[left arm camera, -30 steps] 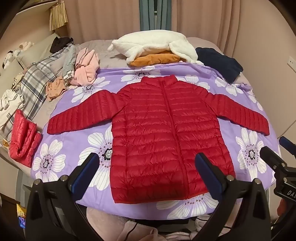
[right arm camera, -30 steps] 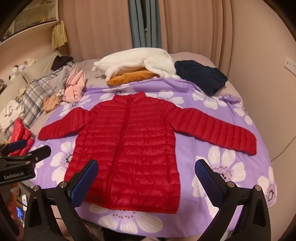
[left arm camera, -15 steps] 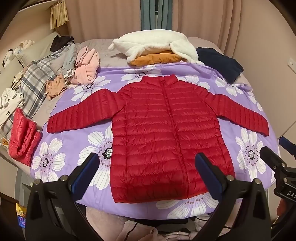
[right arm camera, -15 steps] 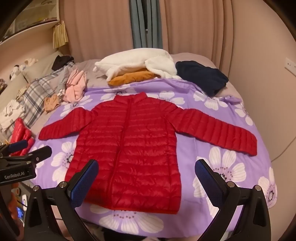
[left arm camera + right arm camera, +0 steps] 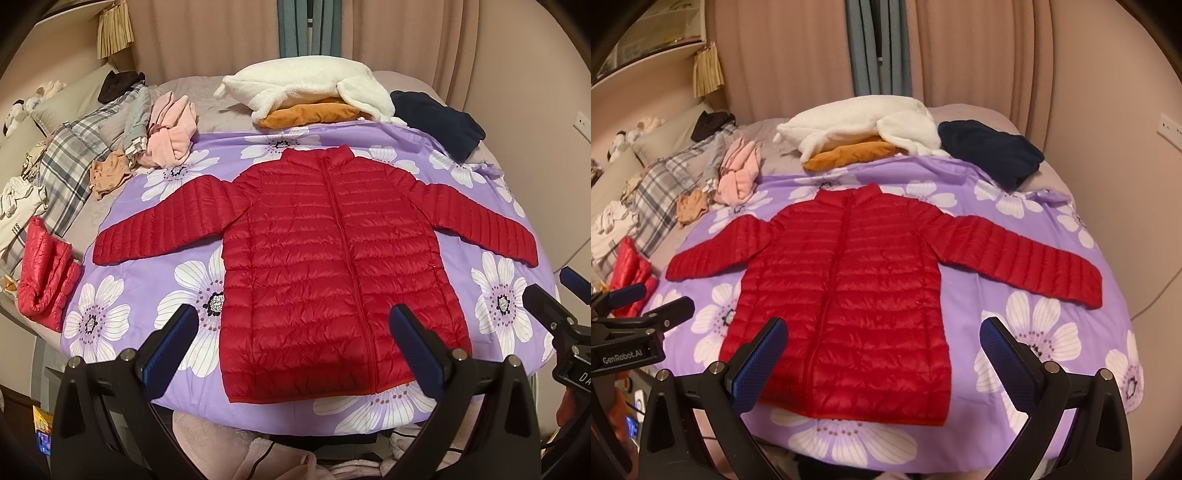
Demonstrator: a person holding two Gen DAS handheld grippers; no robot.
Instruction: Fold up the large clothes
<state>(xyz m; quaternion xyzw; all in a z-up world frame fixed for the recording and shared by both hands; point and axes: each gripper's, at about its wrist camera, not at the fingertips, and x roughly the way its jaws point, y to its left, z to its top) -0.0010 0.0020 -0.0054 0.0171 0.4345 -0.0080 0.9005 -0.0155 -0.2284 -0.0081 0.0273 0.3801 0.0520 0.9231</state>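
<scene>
A red quilted puffer jacket [image 5: 332, 266] [image 5: 846, 295] lies flat and zipped on a purple flowered sheet [image 5: 147, 302] [image 5: 1034, 332], collar away from me, both sleeves spread out sideways. My left gripper [image 5: 291, 332] hovers open above the hem's near edge, holding nothing. My right gripper [image 5: 882, 343] is open too, over the jacket's lower right part, with nothing between its fingers. Each gripper shows at the edge of the other's view: the right gripper [image 5: 554, 302] and the left gripper [image 5: 646, 306].
At the bed's far side lie a white fleece [image 5: 306, 85] over an orange garment [image 5: 310, 114], a dark navy garment [image 5: 436, 122] and pink clothes [image 5: 170, 136]. A plaid blanket [image 5: 70, 162] and a folded red jacket [image 5: 44, 280] sit at the left. Curtains hang behind.
Both views have shifted only slightly; the jacket lies as before and both grippers stay open.
</scene>
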